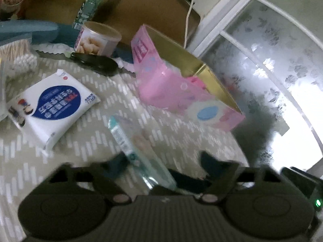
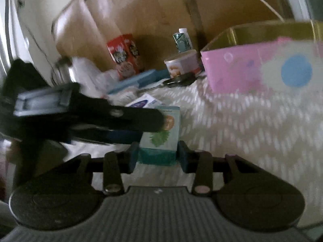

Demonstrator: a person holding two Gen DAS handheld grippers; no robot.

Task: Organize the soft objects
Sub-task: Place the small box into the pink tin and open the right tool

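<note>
A teal tissue packet (image 2: 161, 135) with a leaf print stands between my right gripper's (image 2: 158, 157) blue pads, which are shut on its lower end. In the left wrist view the same packet (image 1: 139, 149) lies edge-on between the spread fingers of my open left gripper (image 1: 163, 161). The left gripper also shows in the right wrist view (image 2: 97, 119), beside the packet's left side. A white and blue soft pack (image 1: 52, 104) lies on the patterned cloth. A pink open box (image 1: 181, 84) with a gold inside stands behind the packet, also in the right wrist view (image 2: 252, 68).
At the back stand a round tin (image 1: 97, 40), a green carton (image 1: 88, 6), black scissors (image 1: 97, 61), cotton swabs (image 1: 22, 58) and blue flat boxes (image 1: 30, 30). A red snack box (image 2: 125, 54) and brown cardboard (image 2: 131, 12) stand behind. A window is at the right.
</note>
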